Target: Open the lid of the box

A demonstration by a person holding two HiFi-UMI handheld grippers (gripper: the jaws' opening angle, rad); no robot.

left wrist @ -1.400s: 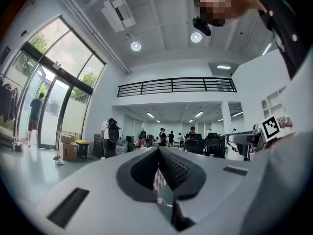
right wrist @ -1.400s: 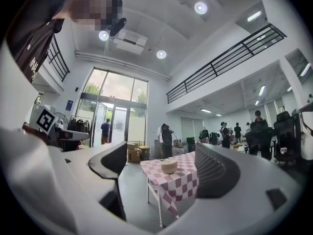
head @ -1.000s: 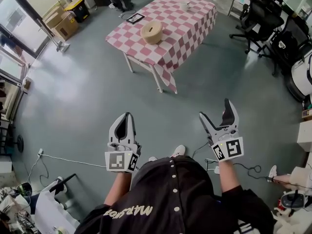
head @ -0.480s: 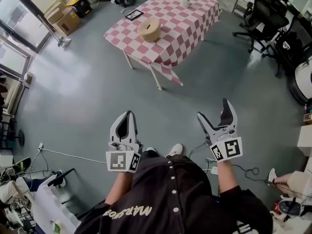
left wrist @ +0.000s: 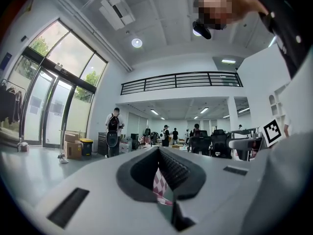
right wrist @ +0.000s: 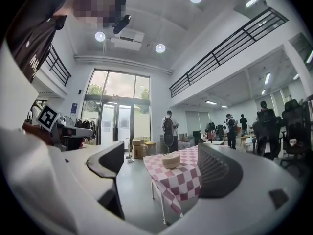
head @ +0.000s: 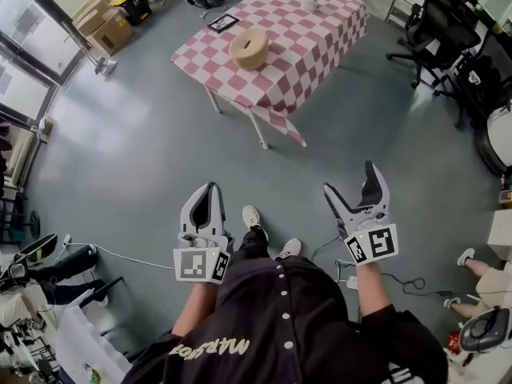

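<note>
Box [head: 249, 49] seen lidded on the distant counter [head: 312, 38], upper centre.
Left tool [head: 210, 190] held closed, right tool [head: 352, 181] agape, both empty: approach judged pending.

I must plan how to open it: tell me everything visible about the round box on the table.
The round box is a low, pale tan drum, perhaps wood, with its lid on flat. It stands upright on the red-and-white checked tablecloth, near the table's closer end. Only the cloth touches it.
</note>
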